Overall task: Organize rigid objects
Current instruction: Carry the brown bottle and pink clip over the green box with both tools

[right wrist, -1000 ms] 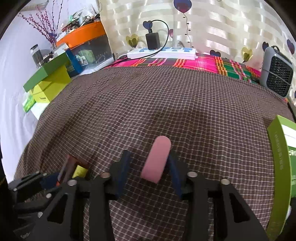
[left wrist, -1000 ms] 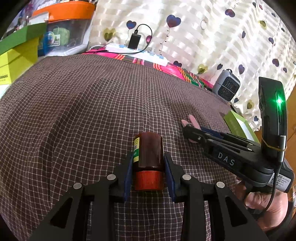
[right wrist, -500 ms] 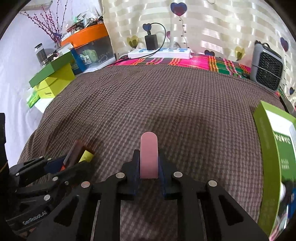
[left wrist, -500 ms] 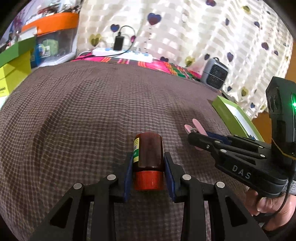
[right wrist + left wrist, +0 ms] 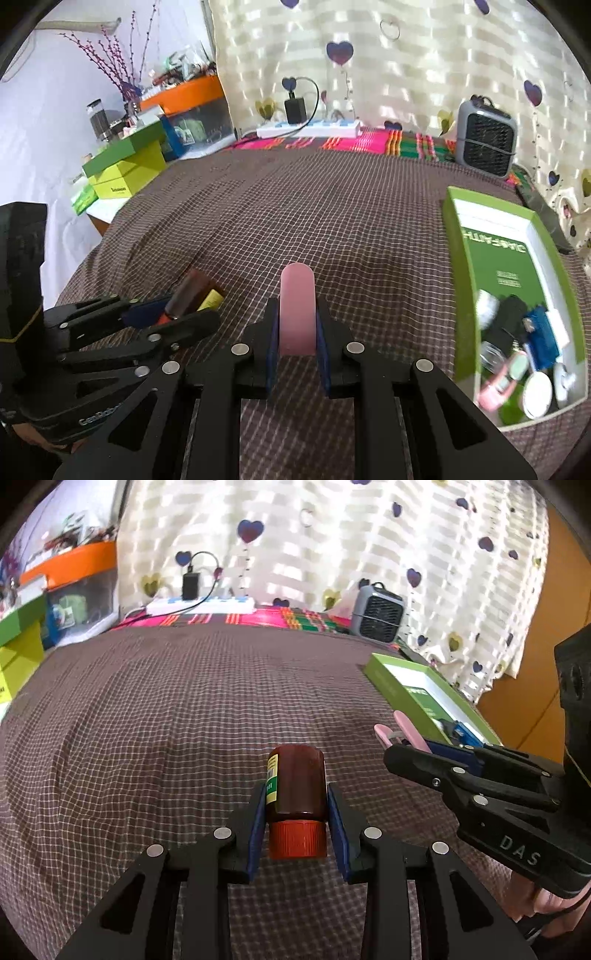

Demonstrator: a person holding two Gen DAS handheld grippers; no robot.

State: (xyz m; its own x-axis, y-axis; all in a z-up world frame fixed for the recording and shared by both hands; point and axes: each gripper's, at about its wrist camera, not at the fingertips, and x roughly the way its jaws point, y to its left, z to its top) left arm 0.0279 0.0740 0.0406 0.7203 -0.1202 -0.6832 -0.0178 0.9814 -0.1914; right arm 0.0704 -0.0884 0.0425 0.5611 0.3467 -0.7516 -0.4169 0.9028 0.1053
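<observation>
My left gripper [image 5: 297, 812] is shut on a brown bottle [image 5: 296, 782] with a red cap and a yellow-green label, held above the checked cloth. My right gripper [image 5: 296, 328] is shut on a pink clip [image 5: 296, 310] that stands up between the pads. In the left wrist view the right gripper [image 5: 417, 751] holds the pink clip [image 5: 406, 727] to the right of the bottle. In the right wrist view the left gripper [image 5: 173, 314] with the bottle [image 5: 192, 293] is at the lower left. An open green box [image 5: 517, 295] with several small items lies to the right.
The brown checked cloth [image 5: 314, 221] covers the table. A grey fan heater [image 5: 485, 138] and a white power strip [image 5: 310, 129] stand at the back. Green and yellow boxes [image 5: 125, 168] and an orange-lidded bin [image 5: 192, 107] are at the back left.
My right gripper has shut on the pink clip and lifted it. Both grippers have risen and swung right, bringing the green box into view. The left gripper still holds the bottle.
</observation>
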